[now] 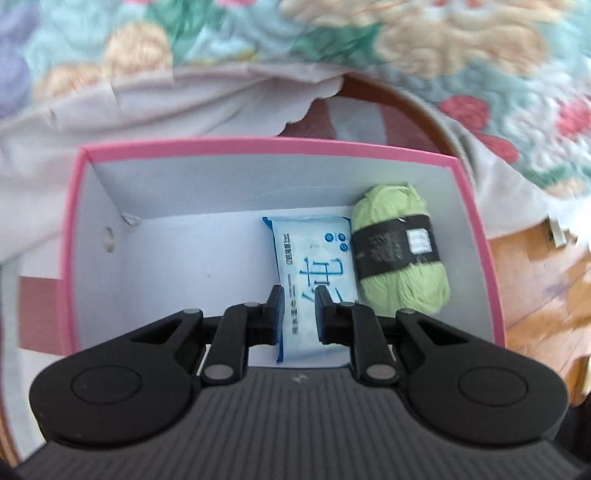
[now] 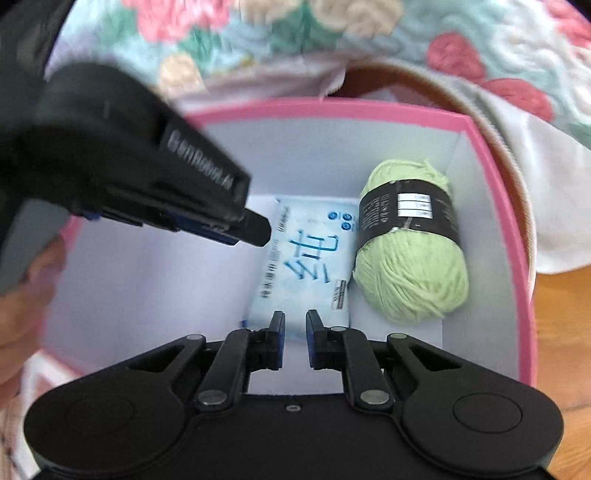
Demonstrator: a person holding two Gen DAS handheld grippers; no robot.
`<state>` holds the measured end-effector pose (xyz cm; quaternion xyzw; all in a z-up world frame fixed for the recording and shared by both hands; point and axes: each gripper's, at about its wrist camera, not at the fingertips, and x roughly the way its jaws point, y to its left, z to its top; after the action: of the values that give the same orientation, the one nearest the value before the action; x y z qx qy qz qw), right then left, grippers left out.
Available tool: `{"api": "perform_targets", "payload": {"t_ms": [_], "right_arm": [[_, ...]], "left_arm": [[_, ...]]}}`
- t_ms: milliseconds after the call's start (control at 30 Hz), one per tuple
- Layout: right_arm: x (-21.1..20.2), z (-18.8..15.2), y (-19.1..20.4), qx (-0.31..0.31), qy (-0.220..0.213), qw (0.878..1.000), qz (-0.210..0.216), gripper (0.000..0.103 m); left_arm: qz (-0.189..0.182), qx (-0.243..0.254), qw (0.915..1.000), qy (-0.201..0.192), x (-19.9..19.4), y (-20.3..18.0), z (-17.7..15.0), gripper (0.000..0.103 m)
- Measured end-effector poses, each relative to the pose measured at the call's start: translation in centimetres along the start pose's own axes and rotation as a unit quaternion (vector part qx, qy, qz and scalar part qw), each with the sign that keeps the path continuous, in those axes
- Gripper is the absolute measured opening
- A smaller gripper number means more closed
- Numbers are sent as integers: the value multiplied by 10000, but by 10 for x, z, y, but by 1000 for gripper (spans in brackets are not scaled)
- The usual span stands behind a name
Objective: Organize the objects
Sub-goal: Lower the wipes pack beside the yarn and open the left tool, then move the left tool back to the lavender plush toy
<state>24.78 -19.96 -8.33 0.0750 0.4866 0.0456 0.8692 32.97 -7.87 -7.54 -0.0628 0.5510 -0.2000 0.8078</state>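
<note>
A pink box [image 1: 258, 146] [image 2: 332, 107] with a white inside sits below both grippers. On its floor lies a blue-and-white tissue pack [image 1: 314, 251] [image 2: 310, 258]. A green yarn ball [image 1: 399, 251] [image 2: 410, 258] with a black label rests against the pack's right side, by the box's right wall. My left gripper [image 1: 299, 295] hangs shut over the pack's near end with nothing between its fingers. In the right wrist view it [image 2: 258, 230] reaches in from the upper left, its tips above the pack's left edge. My right gripper [image 2: 295, 319] is shut and holds nothing, above the pack's near end.
The left half of the box floor is bare. A white cloth [image 1: 147, 103] and a floral blanket [image 1: 295, 29] lie behind the box. A brown rounded rim [image 1: 406, 99] shows at the back right, wooden floor [image 1: 535, 277] at the right. A hand [image 2: 22, 295] holds the left gripper.
</note>
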Motion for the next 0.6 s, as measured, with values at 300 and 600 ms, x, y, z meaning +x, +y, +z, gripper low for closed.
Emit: {"api": "perform_targets", "payload": {"t_ms": [300, 600], "right_arm": [[-102, 7, -8, -217, -378, 9989, 144, 28], [-194, -8, 6, -484, -585, 9962, 423, 36]], "left_arm": [[169, 733, 9972, -53, -87, -27, -13, 28], [94, 713, 9974, -60, -180, -31, -49, 37]]}}
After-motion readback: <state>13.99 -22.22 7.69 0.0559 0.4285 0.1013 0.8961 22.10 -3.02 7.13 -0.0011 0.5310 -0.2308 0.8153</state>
